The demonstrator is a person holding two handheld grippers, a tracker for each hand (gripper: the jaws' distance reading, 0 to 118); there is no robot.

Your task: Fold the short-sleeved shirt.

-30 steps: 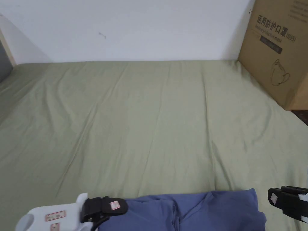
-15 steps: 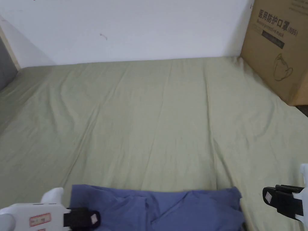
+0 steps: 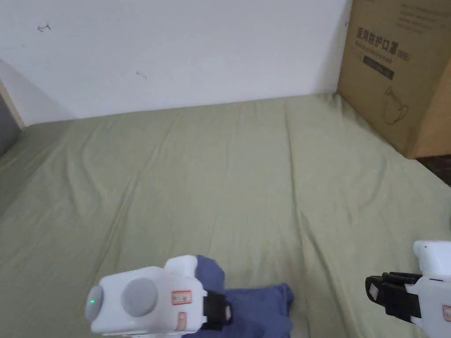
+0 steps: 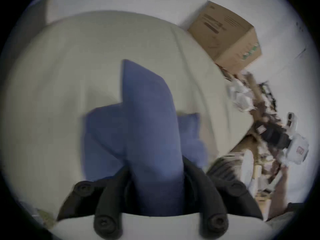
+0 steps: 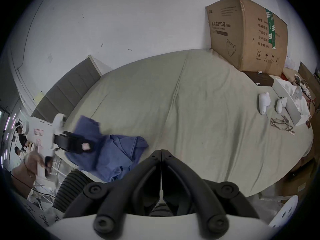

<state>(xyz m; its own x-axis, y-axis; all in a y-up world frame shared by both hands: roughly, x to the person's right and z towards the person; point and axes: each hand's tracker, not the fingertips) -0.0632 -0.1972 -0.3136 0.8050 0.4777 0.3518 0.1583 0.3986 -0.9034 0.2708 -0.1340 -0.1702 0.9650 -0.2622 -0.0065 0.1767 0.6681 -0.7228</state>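
Observation:
The blue short-sleeved shirt lies bunched at the near edge of the green bed sheet. My left gripper is shut on a fold of it; in the left gripper view the blue cloth rises from between the black jaws, blurred. The right gripper view shows the shirt with the left gripper clamped on its upper left part. My right gripper hovers at the right, apart from the shirt. Its jaws are pressed together with nothing between them.
A big cardboard box stands at the bed's far right corner against the white wall. White controllers, glasses and an open white box lie along the bed's right edge. A grey headboard is at the left.
My left gripper has swung right and up with the shirt's left part, folding it over. The visible shirt is now narrower and bunched. The right gripper stayed about where it was.

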